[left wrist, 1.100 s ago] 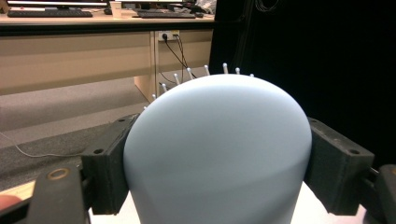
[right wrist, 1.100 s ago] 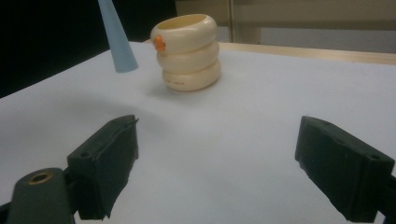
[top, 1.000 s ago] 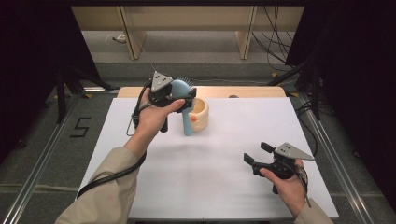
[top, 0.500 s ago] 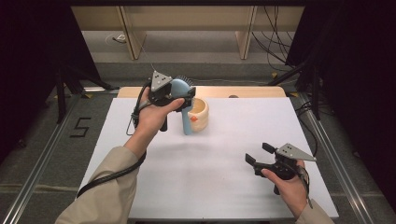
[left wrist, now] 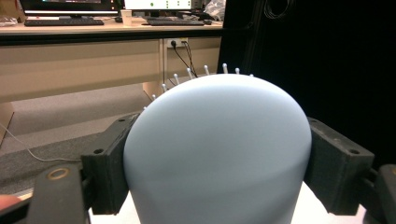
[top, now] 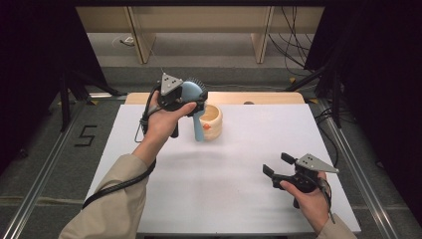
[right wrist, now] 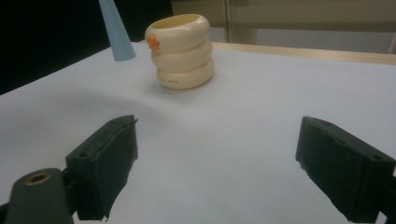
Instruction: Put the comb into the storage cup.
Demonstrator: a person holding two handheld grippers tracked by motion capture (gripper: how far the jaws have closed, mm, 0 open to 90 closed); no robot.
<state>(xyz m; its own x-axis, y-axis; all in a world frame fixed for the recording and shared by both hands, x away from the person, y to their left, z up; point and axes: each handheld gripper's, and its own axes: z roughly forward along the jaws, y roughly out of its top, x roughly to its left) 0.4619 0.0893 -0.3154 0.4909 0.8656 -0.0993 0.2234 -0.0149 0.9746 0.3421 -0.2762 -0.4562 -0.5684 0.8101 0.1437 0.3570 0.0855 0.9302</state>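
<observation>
Unmoved: white table [top: 219, 184], grey floor [top: 45, 164]

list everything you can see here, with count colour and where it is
hairbrush: 1, light blue with white-tipped bristles, held above the table's far left part, handle pointing down beside the cup
cup: 1, cream, ribbed, small orange mark on its side, standing upright on the far middle of the table
table: 1, white top with a wooden far edge
digit 5 marking: 1, black, on the grey floor left of the table
desk with keyboards: 1, pale wood, far background of the left gripper view
left gripper: 1, black, fingers closed on the hairbrush head
right gripper: 1, black, open, fingers wide apart low over the table's near right part
sleeves: 2, beige, bottom edge
</observation>
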